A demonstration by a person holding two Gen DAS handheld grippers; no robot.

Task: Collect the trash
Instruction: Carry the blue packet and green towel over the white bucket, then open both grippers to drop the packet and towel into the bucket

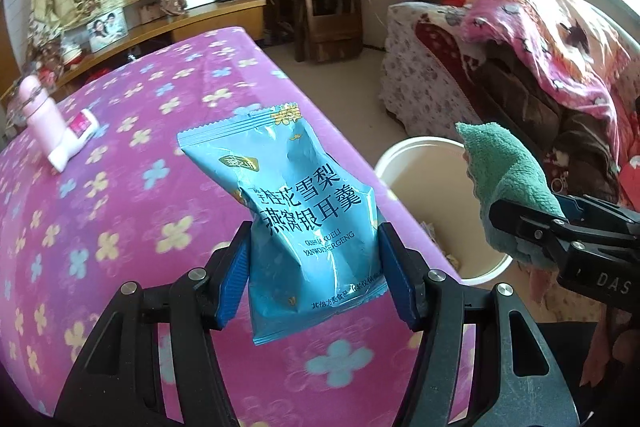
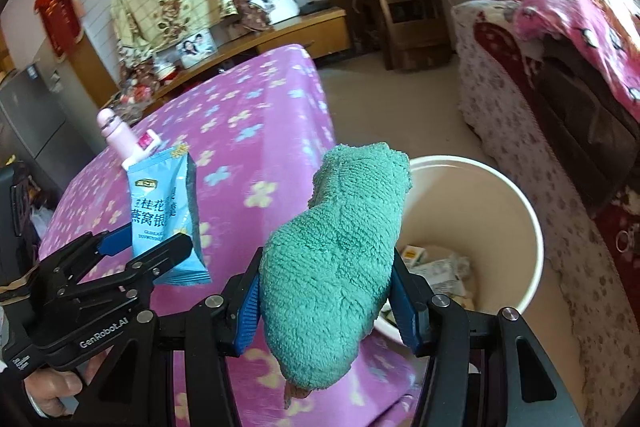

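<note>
Left wrist view: left gripper (image 1: 314,275) clamps a crinkled blue snack packet (image 1: 296,211); right gripper (image 2: 326,303) clamps a green cloth (image 2: 340,247).

A: How does the left claw (image 1: 314,267) stand?

B: Angled downward, its blue pads clamped on either side of a blue snack packet (image 1: 298,211).

A: And the right claw (image 2: 326,301)?

B: Just right of that packet, tilted down likewise, pads pressed into a green cloth (image 2: 340,247). A hand (image 2: 60,387) grips the left claw's handle from below.
</note>
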